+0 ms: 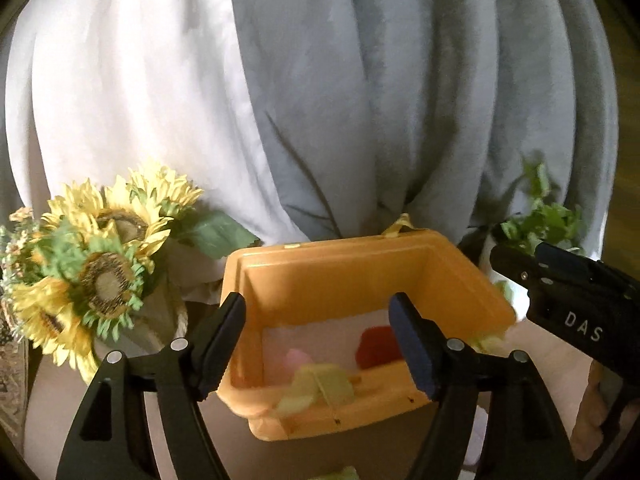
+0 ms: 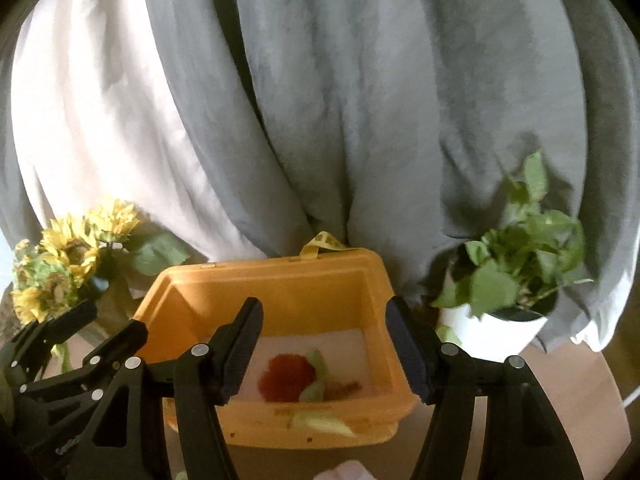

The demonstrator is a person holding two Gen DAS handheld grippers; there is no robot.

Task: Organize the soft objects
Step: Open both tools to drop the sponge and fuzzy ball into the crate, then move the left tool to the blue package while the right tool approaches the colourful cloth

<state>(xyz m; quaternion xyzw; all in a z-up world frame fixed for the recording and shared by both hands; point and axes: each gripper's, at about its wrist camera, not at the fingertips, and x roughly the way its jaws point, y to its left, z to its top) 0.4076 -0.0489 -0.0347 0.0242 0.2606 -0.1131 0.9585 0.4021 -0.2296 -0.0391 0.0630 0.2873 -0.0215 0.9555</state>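
Note:
An orange plastic bin stands open in front of both grippers. Inside lie a red soft object, a pink one and a yellow-green one. Another yellow-green piece hangs over the bin's near rim. My left gripper is open above the bin's near side, with nothing between its fingers. Just to its right, my right gripper is also open and empty. Part of the bin floor is hidden behind the fingers.
Artificial sunflowers stand left of the bin, and a potted green plant in a white pot stands to its right. Grey curtain and white curtain hang close behind. A yellow tape pokes up behind the bin.

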